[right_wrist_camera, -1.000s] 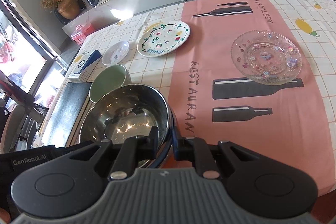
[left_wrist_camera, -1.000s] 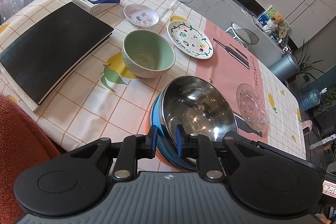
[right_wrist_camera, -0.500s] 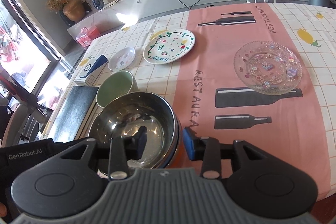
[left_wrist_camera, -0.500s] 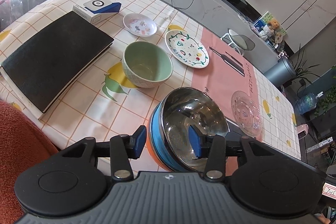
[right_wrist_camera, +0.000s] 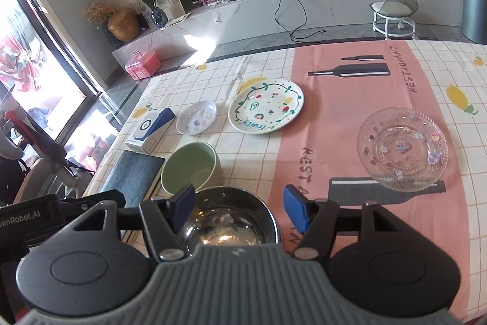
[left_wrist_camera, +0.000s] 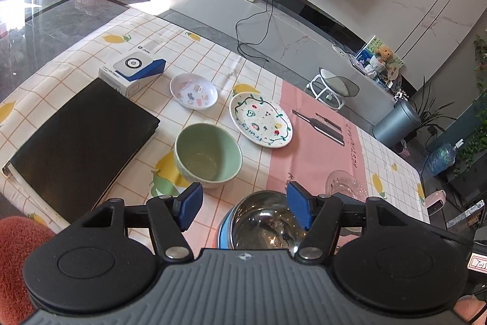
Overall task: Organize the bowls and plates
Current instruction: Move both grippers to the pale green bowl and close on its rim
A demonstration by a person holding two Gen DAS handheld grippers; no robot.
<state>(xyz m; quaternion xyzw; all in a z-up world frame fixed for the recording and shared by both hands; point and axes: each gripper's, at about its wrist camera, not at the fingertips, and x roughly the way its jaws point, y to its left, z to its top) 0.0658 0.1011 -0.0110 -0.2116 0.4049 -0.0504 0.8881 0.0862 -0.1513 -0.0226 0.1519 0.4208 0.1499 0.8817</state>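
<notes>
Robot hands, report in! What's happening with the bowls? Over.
Left gripper and right gripper opening, nothing held. Steel bowl sits below both. Green bowl beside it, nothing blocking.

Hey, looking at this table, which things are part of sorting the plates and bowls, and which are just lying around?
Part of the job:
- steel bowl, sitting in a blue one
- green bowl
- painted plate
- small white dish
- glass plate

Just lying about:
- black folder
- white and blue box
</notes>
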